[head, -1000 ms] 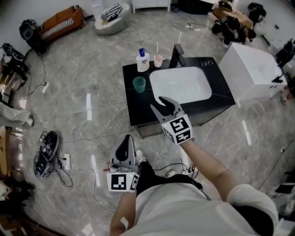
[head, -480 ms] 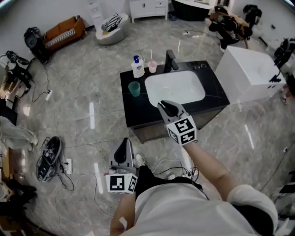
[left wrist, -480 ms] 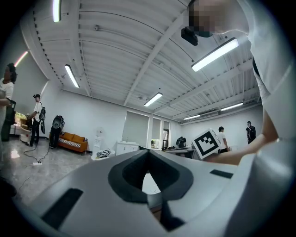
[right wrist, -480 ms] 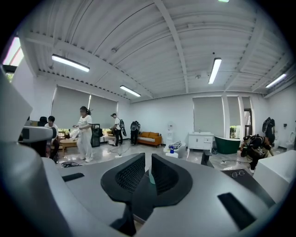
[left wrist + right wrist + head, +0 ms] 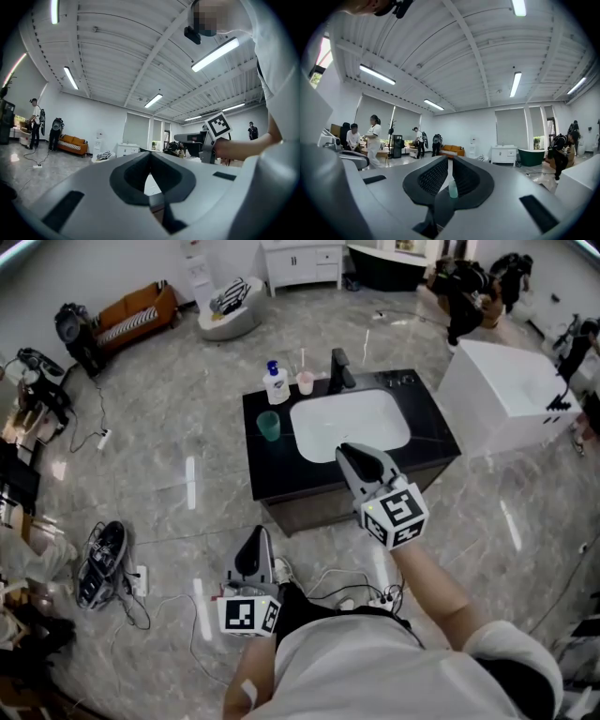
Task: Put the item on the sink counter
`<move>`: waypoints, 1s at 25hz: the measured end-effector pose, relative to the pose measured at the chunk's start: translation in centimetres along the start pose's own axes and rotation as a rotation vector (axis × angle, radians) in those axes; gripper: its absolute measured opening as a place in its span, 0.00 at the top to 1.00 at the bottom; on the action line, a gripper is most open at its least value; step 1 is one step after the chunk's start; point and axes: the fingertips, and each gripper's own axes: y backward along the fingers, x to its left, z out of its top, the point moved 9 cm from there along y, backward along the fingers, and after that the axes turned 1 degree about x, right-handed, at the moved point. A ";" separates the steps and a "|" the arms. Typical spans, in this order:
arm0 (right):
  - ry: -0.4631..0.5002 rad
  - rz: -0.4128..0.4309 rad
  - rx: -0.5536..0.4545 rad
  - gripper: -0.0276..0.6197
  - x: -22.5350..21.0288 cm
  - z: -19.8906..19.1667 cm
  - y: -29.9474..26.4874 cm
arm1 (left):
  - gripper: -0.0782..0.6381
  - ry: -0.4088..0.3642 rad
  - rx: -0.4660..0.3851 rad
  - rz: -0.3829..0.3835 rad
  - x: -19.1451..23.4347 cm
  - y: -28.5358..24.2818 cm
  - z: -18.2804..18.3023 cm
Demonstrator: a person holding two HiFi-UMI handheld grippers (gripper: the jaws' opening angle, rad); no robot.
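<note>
Your right gripper (image 5: pixel 350 453), at the front edge of the black rectangular sink counter (image 5: pixel 281 474): jaws pressed together, nothing held. Your left gripper (image 5: pixel 255 540), low before the counter's front, close to your body: jaws together, empty. Translucent green plastic cup (image 5: pixel 269 425): upright on the counter's left part, just beside its white basin (image 5: pixel 349 423).

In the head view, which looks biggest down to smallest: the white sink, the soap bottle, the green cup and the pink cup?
1. white sink
2. soap bottle, only slightly bigger than the next
3. green cup
4. pink cup
</note>
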 end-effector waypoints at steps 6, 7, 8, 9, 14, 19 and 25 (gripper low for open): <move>-0.020 0.017 -0.023 0.87 1.1 0.5 4.4 | 0.89 -0.023 -0.012 -0.005 -0.9 0.4 0.7; -0.031 0.015 -0.025 0.87 1.2 0.3 5.1 | 0.89 -0.026 -0.011 -0.002 -0.9 0.6 0.8; -0.042 0.015 -0.028 0.87 1.3 0.2 5.7 | 0.89 -0.029 -0.009 0.002 -1.0 0.8 0.8; -0.053 0.018 -0.031 0.87 1.5 0.2 6.3 | 0.89 -0.033 -0.007 0.006 -1.0 0.9 0.9; -0.088 0.048 -0.040 0.87 3.2 -0.1 8.6 | 0.89 -0.025 0.018 0.034 -0.8 2.0 0.3; -0.121 0.091 -0.020 0.87 4.3 -0.9 9.7 | 0.89 -0.020 0.033 0.043 -1.1 2.9 -0.4; -0.124 0.090 -0.014 0.87 4.1 -0.6 10.6 | 0.89 -0.020 0.038 0.038 -1.6 2.9 -0.3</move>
